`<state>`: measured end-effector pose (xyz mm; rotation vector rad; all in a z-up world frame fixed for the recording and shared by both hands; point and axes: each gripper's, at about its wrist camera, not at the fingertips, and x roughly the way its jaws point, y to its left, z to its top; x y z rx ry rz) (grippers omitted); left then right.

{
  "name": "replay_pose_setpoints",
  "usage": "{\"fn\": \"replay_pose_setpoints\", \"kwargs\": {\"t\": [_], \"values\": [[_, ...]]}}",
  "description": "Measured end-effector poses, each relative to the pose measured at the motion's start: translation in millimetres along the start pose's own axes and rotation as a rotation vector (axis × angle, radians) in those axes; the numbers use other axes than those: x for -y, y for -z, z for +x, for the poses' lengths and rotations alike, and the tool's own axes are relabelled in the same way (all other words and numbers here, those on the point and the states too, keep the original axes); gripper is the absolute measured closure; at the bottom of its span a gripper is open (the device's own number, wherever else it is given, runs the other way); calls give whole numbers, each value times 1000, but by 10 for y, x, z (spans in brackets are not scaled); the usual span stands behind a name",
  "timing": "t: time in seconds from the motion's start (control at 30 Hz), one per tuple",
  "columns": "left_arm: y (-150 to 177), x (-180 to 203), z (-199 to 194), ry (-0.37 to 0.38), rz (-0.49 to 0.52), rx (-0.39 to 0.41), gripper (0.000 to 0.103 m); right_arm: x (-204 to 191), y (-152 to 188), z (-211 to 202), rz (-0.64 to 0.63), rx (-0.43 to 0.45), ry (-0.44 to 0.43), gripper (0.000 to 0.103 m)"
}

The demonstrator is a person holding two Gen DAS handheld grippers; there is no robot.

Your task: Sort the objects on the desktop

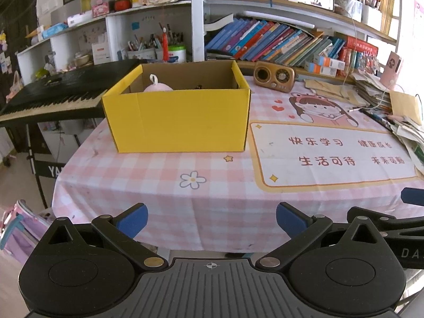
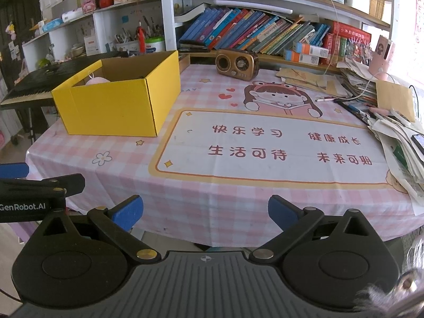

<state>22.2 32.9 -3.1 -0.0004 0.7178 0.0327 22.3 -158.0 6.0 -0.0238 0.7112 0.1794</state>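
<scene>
A yellow cardboard box stands open-topped on the pink checked tablecloth, at its far left. Inside it a pink rounded object with a white loop shows above the rim, with something dark beside it. My left gripper hovers open over the table's near edge, nothing between its blue pads. My right gripper is open too, held at the near edge to the right of the left one, and empty.
A brown retro radio sits at the back. Piled papers, pens and a brown envelope crowd the right side. A black keyboard piano stands left of the table. Bookshelves rise behind.
</scene>
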Motion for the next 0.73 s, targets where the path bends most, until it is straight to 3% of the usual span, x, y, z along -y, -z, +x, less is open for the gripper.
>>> {"fn": "replay_pose_setpoints", "kwargs": {"t": [0.73], "values": [[-31, -14, 108, 26, -12, -27, 0, 15, -26, 91, 0, -27, 3, 1]]}}
